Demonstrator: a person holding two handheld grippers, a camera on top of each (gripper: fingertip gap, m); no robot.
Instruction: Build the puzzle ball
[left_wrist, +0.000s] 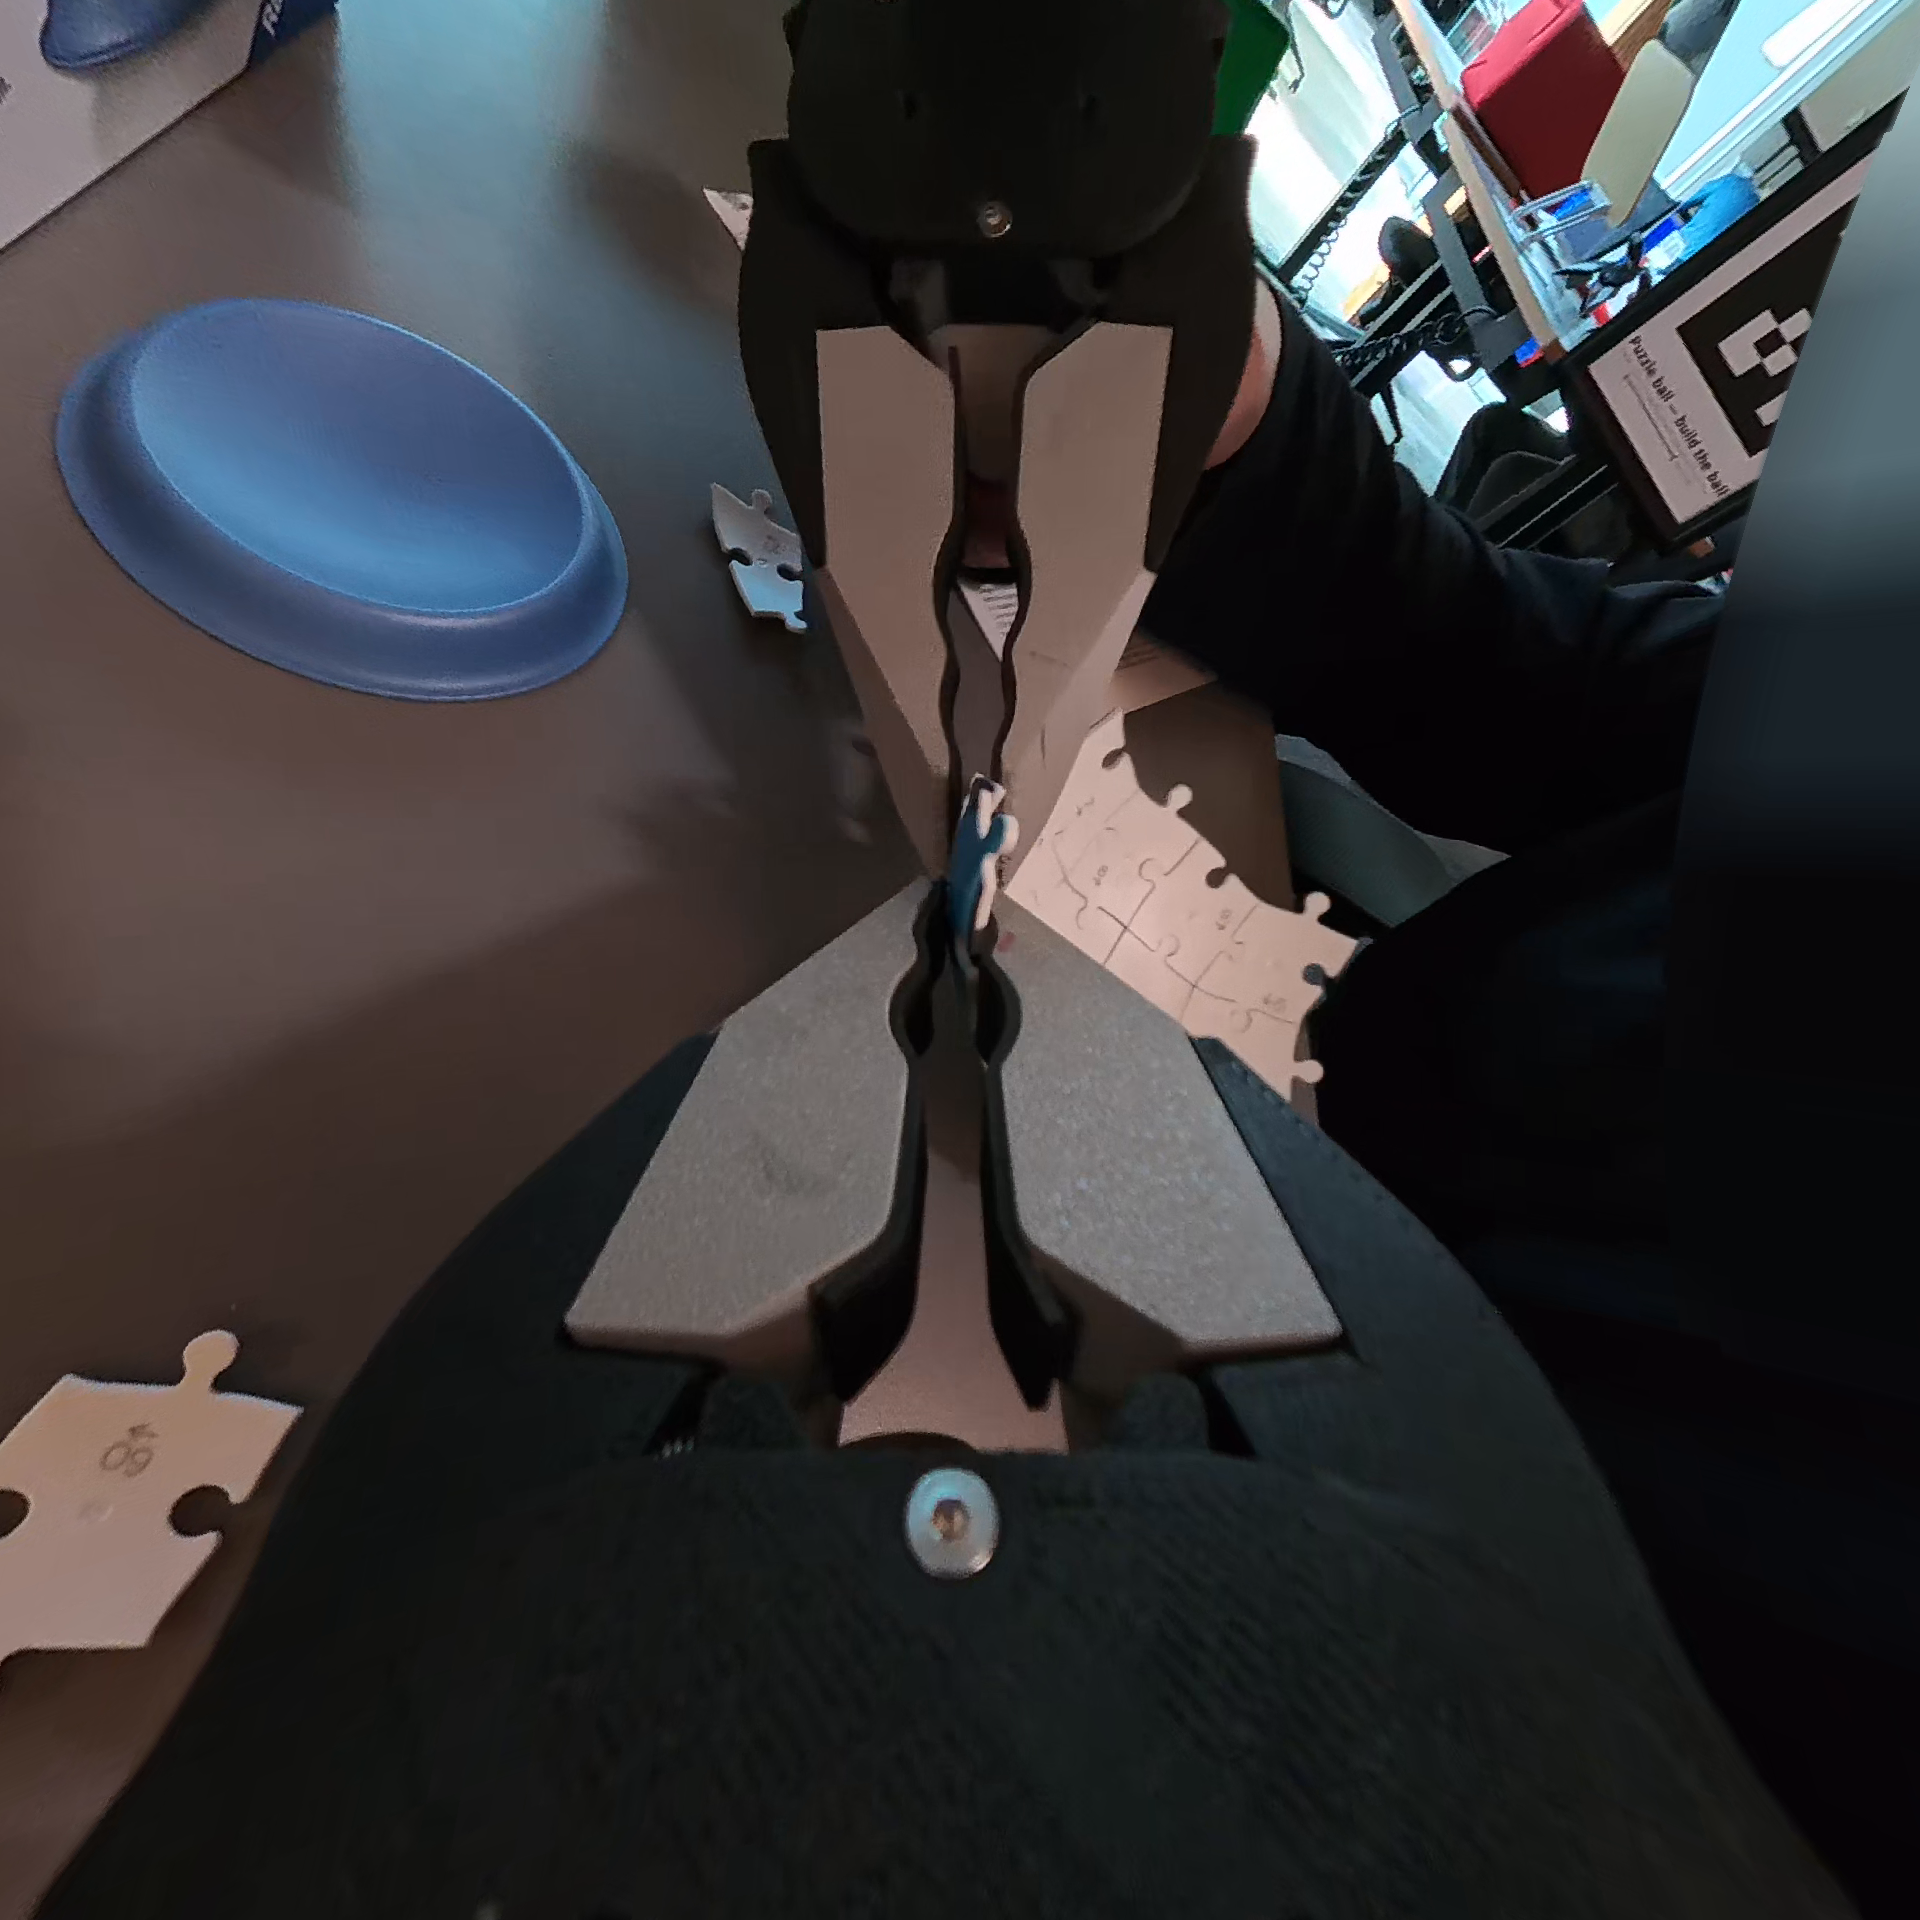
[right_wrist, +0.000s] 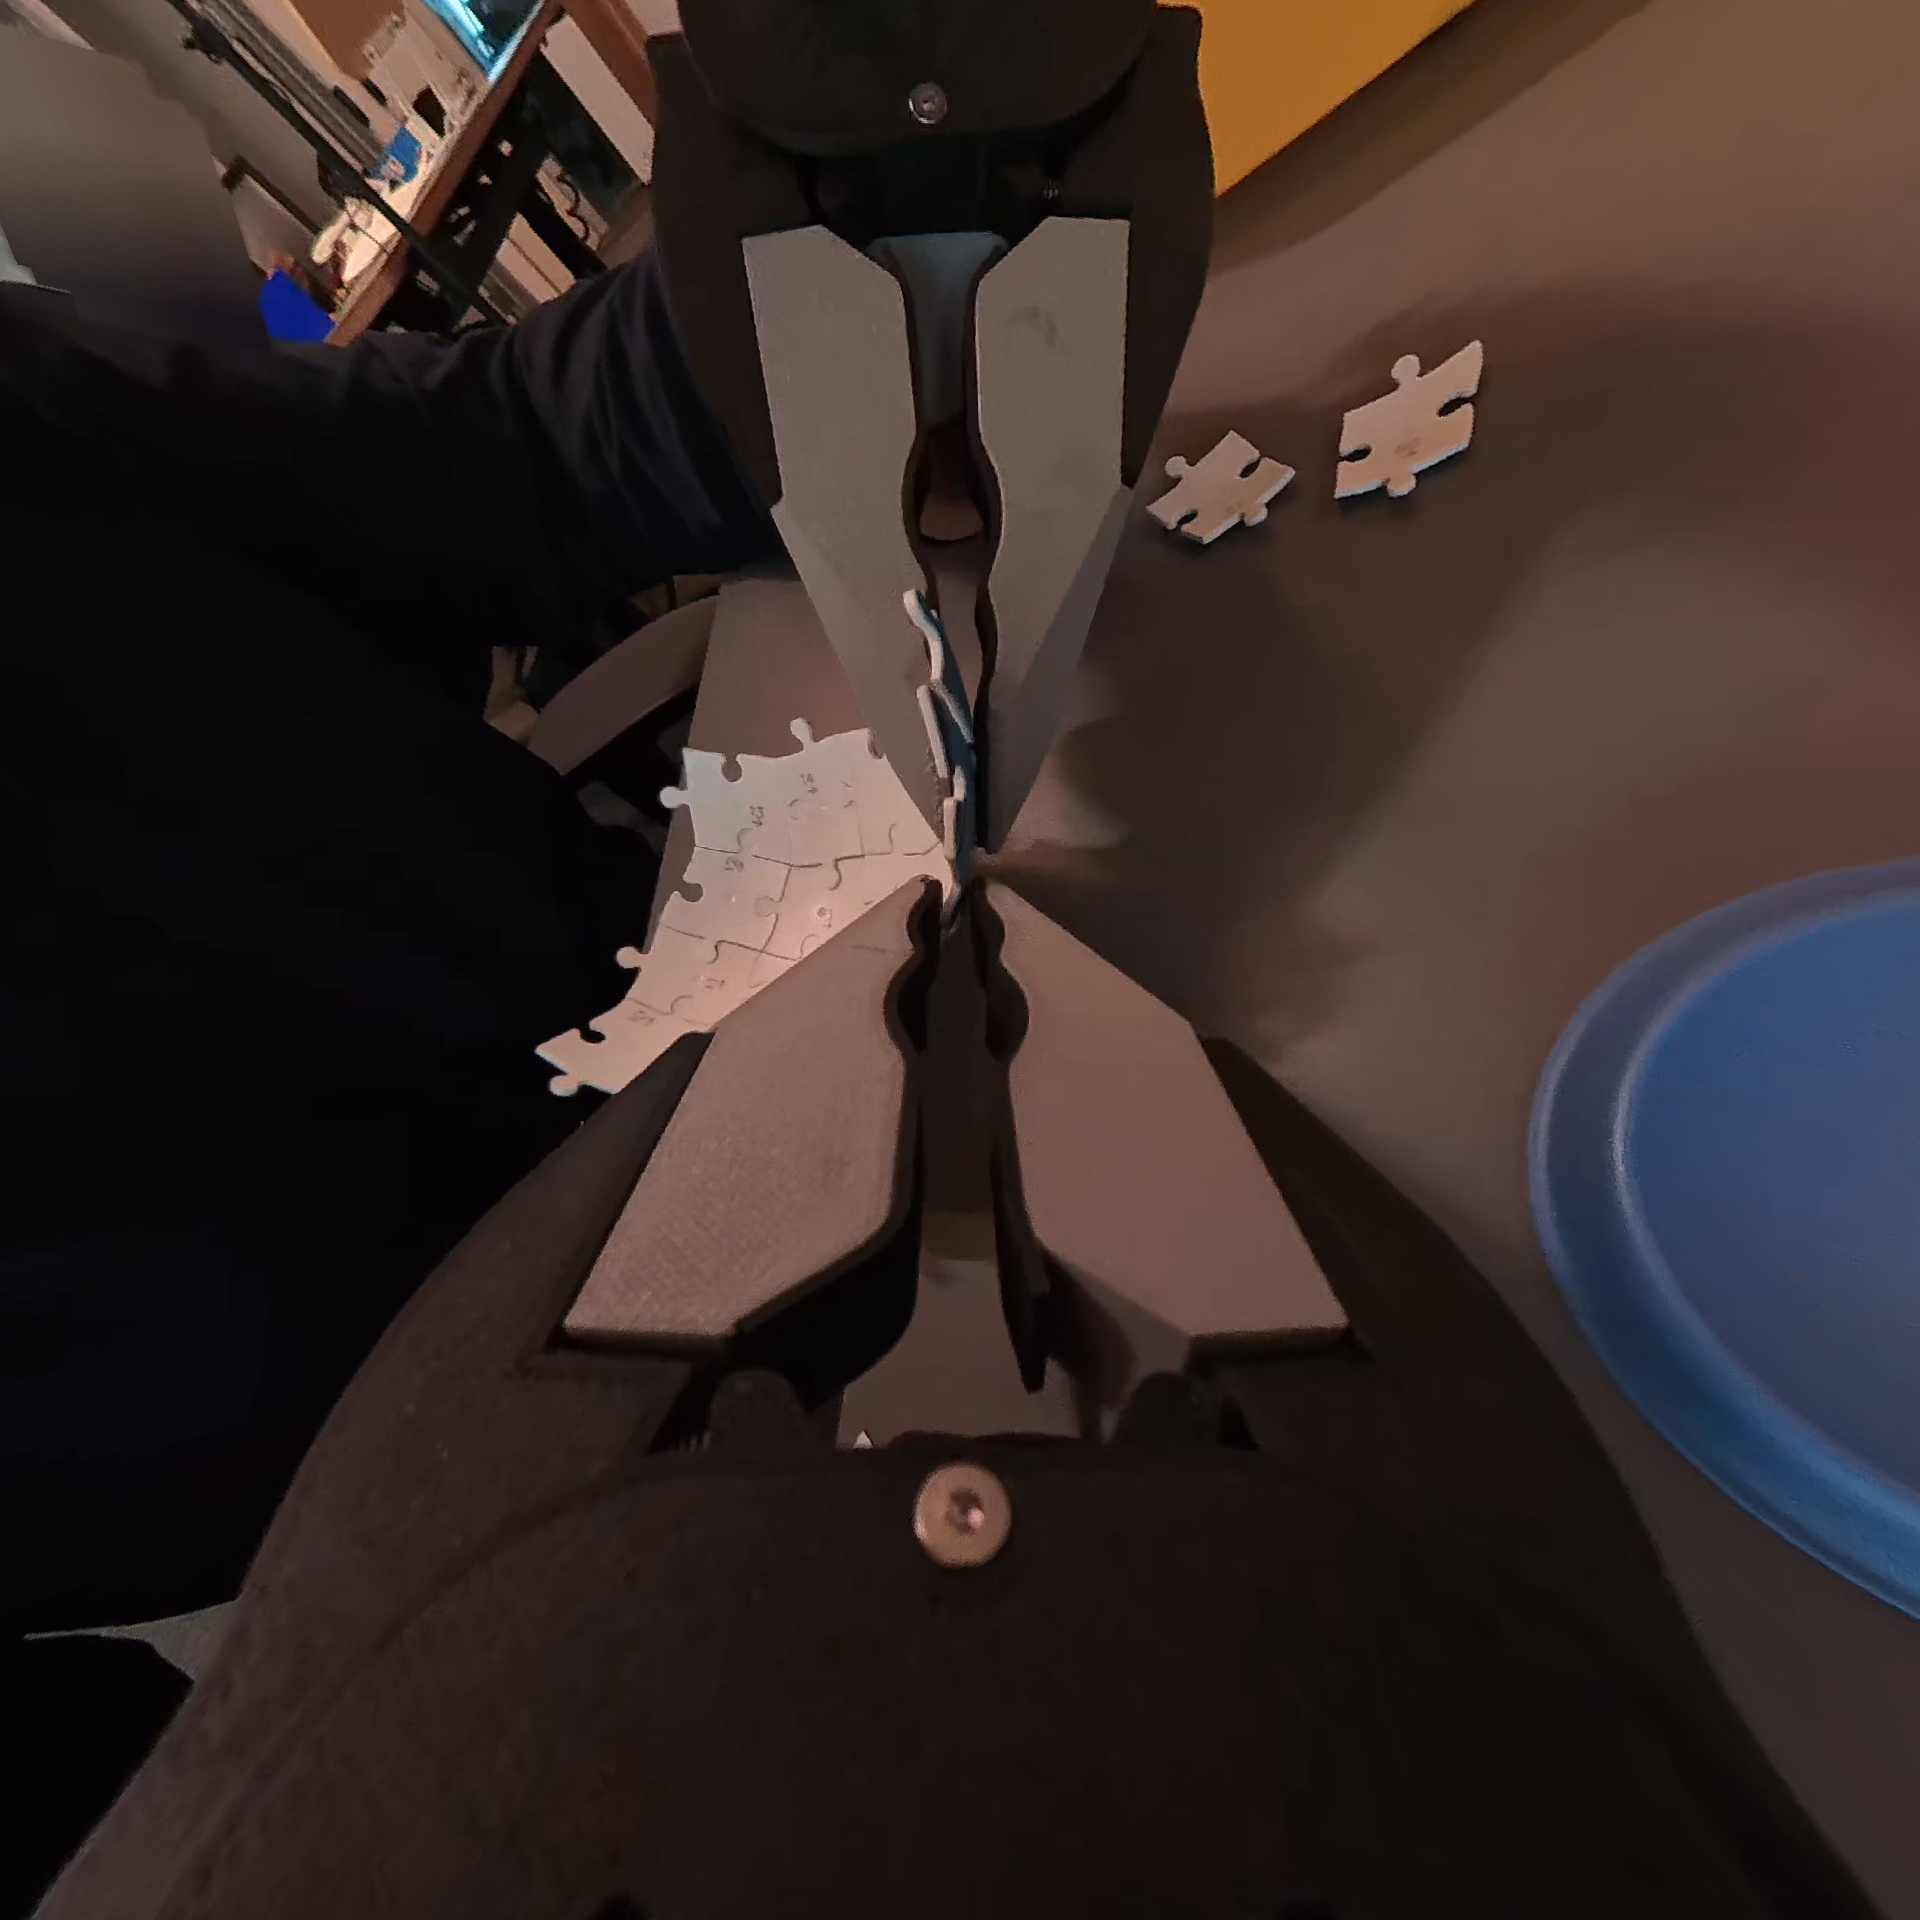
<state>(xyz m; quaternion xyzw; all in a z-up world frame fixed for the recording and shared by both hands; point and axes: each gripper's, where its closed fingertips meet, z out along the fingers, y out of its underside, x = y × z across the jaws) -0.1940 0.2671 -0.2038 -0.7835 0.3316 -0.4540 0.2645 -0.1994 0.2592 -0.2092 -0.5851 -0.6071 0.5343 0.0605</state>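
Both wrist views, one moment. The left gripper and the right gripper meet tip to tip above the dark brown table. Each has its jaws pressed together on the edge of the curved, partly joined sheet of white-backed puzzle pieces, which hangs between them off the table, near its edge and close to the person's dark sleeve. A blue-faced piece, seen edge-on at the joint, sits where the two sets of jaws meet; whether it is already locked into the sheet cannot be told.

Progress, as judged: early to middle. The sheet shows several interlocked pieces forming only a shallow shell, far from a closed ball. Loose white-backed pieces lie unplaced on the table: one near the left gripper's body, one beside the far gripper, and two in the right wrist view. A shallow round blue plastic dish rests on the table, holding nothing visible.
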